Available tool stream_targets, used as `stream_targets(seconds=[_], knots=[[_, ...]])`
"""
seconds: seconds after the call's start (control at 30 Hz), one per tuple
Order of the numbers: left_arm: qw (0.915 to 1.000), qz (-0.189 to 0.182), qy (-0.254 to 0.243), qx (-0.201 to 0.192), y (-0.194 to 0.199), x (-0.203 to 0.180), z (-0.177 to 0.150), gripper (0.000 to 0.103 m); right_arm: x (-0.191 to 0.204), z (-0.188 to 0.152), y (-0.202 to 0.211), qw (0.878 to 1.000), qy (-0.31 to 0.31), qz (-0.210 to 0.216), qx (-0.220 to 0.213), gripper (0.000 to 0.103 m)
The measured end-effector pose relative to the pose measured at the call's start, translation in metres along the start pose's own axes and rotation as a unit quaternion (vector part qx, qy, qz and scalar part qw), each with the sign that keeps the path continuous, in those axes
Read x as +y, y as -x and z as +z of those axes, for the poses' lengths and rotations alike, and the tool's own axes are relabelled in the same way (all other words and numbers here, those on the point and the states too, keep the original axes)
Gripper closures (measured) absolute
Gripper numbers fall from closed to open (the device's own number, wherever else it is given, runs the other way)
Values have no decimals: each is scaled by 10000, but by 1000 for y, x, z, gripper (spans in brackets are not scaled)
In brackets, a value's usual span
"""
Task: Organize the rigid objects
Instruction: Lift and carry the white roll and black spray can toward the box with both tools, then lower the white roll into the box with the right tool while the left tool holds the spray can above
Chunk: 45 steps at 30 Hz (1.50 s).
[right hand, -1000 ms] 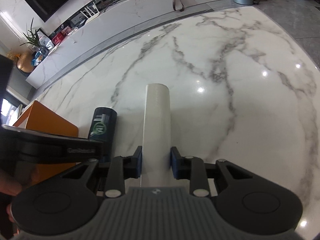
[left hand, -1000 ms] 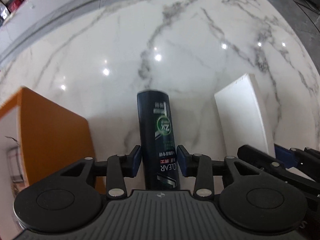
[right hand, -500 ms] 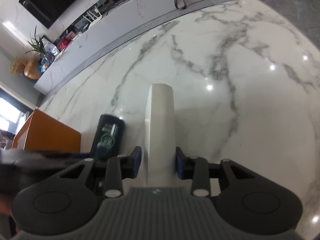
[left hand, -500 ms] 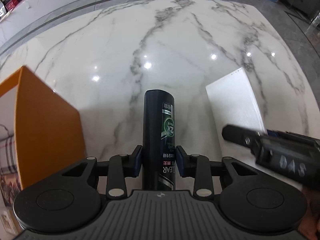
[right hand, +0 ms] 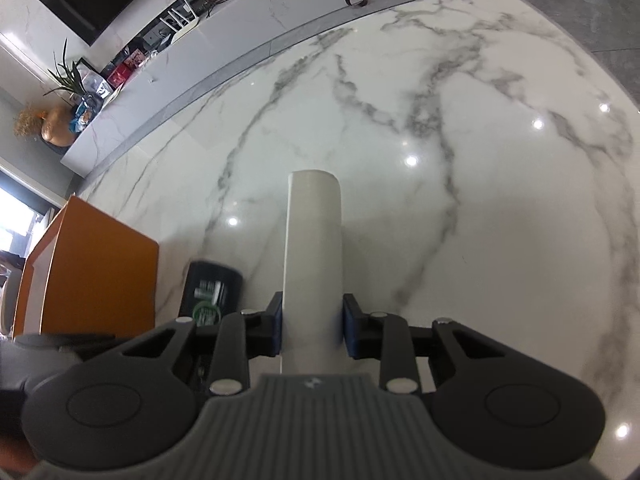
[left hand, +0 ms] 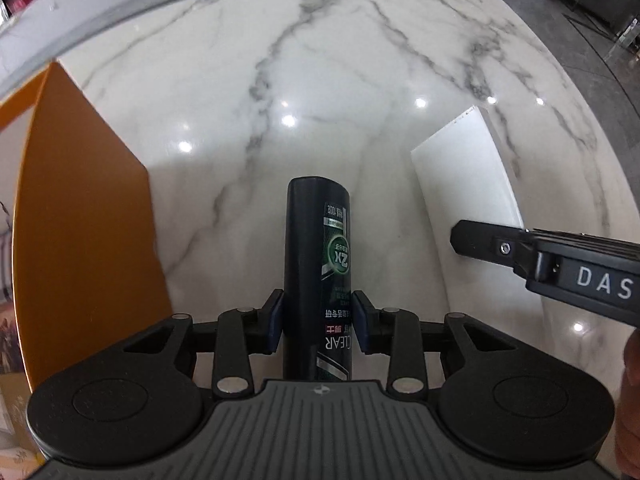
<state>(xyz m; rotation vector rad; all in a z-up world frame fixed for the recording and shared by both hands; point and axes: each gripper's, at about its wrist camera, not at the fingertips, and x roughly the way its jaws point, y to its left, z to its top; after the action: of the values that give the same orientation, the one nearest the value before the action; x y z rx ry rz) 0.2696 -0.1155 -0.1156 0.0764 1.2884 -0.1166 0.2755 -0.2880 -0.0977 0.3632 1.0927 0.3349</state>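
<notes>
Lifted higher now, left tool (left hand: 318, 322) grips dark bottle (left hand: 318, 264), right tool (right hand: 312, 330) grips white box (right hand: 313, 248); orange box (left hand: 80, 208) left.

We see a glossy white marble surface (left hand: 360, 80) with grey veins and light reflections. An orange box (left hand: 80, 220) stands on it at the left edge of both views; its base is cut off. Right of the box the marble (right hand: 480, 160) is bare out to its rounded edge, with grey floor (right hand: 600, 0) beyond.
</notes>
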Motion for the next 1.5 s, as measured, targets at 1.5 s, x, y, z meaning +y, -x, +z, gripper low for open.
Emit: stream_targets(seconds=[1.5], knots=[[9634,-979,1542,-1962,194,216,-125,65,284,-64,53,9755,2176,193,262,74]])
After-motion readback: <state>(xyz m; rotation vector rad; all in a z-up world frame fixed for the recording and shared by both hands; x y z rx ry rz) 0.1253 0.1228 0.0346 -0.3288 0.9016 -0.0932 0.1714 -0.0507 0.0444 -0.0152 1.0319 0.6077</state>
